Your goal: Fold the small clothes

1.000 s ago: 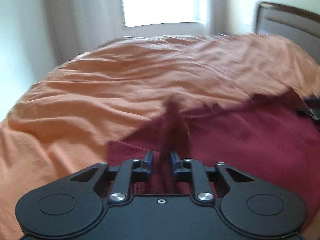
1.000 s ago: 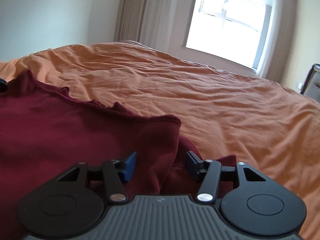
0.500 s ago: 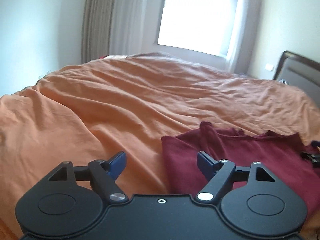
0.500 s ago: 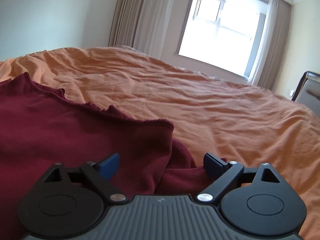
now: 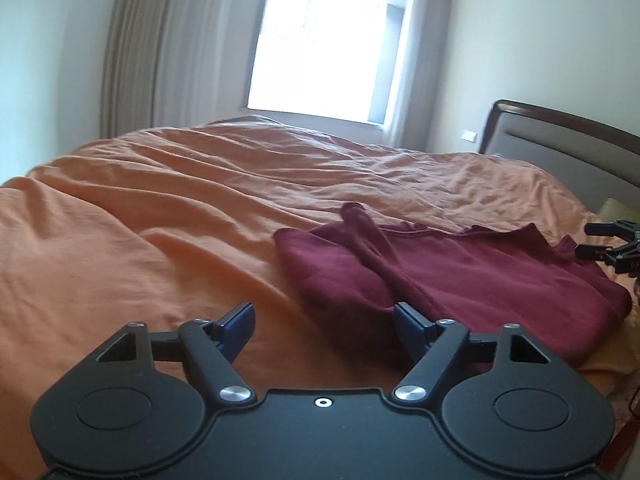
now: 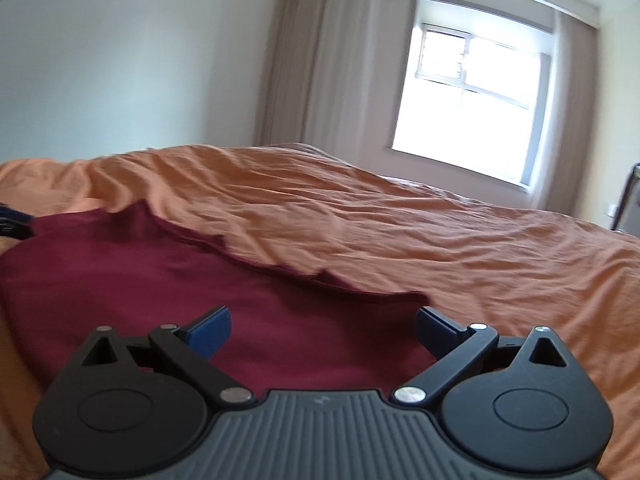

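Already the maroon garment (image 5: 460, 272) lies doubled over on the orange bedcover (image 5: 140, 240), a soft rounded fold along its near side and its raw wavy hem (image 6: 248, 262) facing the window, so I judge at least one fold is made. A twisted ridge of cloth (image 5: 368, 240) crosses its left part (a sleeve, perhaps, I cannot say), and that wants smoothing before any further fold; how many folds remain I can only guess.

My left gripper (image 5: 324, 320) hovers at the garment's left end with its jaws spread wide and nothing between them. My right gripper (image 6: 324, 326) hangs over the garment's middle, likewise spread and empty.

Much is hidden: both gripper bodies cover the near cloth, the garment's right end runs out of the left view, and its layers underneath cannot be counted.
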Motion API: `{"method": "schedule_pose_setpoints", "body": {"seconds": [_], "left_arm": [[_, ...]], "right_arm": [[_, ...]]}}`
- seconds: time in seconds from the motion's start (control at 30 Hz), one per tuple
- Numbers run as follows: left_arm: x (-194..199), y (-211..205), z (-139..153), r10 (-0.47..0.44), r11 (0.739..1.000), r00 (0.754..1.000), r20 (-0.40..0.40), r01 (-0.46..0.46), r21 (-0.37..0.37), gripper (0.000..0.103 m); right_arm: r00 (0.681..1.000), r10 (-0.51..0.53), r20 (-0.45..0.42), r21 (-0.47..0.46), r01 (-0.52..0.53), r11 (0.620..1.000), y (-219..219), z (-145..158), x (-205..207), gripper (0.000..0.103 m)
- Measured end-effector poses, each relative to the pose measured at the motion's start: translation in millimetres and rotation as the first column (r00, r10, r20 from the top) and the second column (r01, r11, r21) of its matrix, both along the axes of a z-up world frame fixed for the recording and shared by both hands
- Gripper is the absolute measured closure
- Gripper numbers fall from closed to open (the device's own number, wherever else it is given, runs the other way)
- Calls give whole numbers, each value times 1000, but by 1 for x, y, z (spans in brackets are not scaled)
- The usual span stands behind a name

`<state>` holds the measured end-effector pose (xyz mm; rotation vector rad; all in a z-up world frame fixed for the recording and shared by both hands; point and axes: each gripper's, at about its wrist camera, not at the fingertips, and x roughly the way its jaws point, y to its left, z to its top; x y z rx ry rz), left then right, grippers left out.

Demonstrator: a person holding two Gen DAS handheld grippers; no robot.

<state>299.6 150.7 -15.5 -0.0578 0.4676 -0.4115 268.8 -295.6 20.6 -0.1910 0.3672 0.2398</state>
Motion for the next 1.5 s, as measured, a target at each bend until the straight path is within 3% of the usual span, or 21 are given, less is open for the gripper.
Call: {"method": "schedule_pose_setpoints", "body": {"seconds": [0.07,0.2,0.33,0.43,0.5,0.57,0.63,0.7,0.77,0.83,1.1,1.37,1.5], "left_arm": [[4,0,1,-38,999,999,-4,38,-25,44],[9,-10,7,-65,998,996,-65,66,3,85],[18,-20,25,26,1000,975,-221,-26,2,91],[25,-14,43,82,988,922,-377,-126,-94,92],[25,-11,53,89,984,913,-397,-143,-109,92],[27,-14,51,134,986,906,-402,-161,-32,92],[33,-14,39,164,984,882,-441,-179,8,92],[38,-7,25,178,977,860,-478,-213,-20,92],[38,0,20,174,969,855,-489,-238,-71,92],[35,0,20,175,966,862,-476,-244,-86,89],[3,3,30,230,955,892,-388,-284,-86,35],[-44,-13,32,243,956,934,-263,-277,-99,9],[-55,-37,32,295,953,936,-192,-302,-8,1]], "right_arm": [[999,40,-3,7,-40,999,11,-3,-1,2],[997,78,-3,-18,-78,997,32,-12,-1,2],[997,78,-12,11,-78,997,37,-19,4,2],[997,73,-15,38,-72,997,35,-23,5,2],[997,70,-22,51,-69,996,32,-26,6,1],[997,70,-34,59,-68,996,30,-32,8,0],[997,63,-53,54,-61,997,29,-38,9,0],[996,50,-74,53,-46,998,27,-46,10,0],[996,40,-74,80,-34,996,23,-51,8,0],[997,32,-73,106,-24,994,18,-55,6,0],[999,-13,-51,131,20,991,18,-66,-1,0],[1000,-17,-3,168,18,986,14,-79,-7,0],[999,-28,38,164,22,986,15,-85,-12,0]]}}
